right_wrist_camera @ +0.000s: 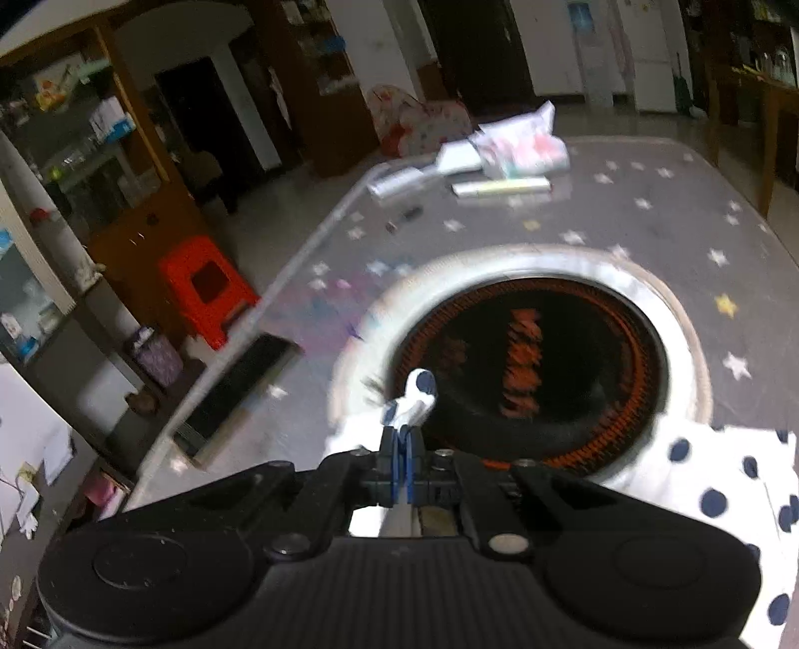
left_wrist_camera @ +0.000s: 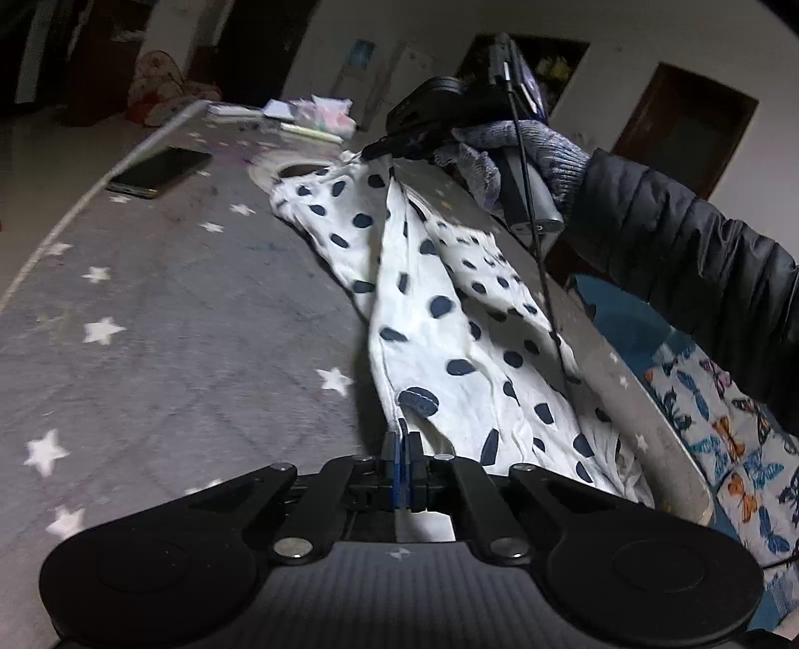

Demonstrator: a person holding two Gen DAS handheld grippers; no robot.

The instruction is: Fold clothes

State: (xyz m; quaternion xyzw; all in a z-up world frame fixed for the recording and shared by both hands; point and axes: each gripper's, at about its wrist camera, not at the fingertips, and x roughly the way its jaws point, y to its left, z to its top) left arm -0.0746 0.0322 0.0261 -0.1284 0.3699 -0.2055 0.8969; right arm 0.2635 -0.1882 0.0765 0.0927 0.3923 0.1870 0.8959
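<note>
Grey star-printed cloth is covering the rounded bench (left_wrist_camera: 165,319), where a crumpled white garment (left_wrist_camera: 449,319) with navy dots is lying along the near edge. Nearest, the left gripper (left_wrist_camera: 403,442) is pinching the garment's hem with jaws clamped together. Farther off, the right gripper (right_wrist_camera: 403,439) is gripping another corner in closed jaws beside the round ribbed recess (right_wrist_camera: 529,359), a dark phone (left_wrist_camera: 160,169) beyond.

We saw a dim room with pale walls (left_wrist_camera: 624,45), a dark wooden door (left_wrist_camera: 684,125), glass-fronted wooden cabinets (right_wrist_camera: 100,164), a red plastic stool (right_wrist_camera: 207,289) and a pale, glossy floor (right_wrist_camera: 279,219).
</note>
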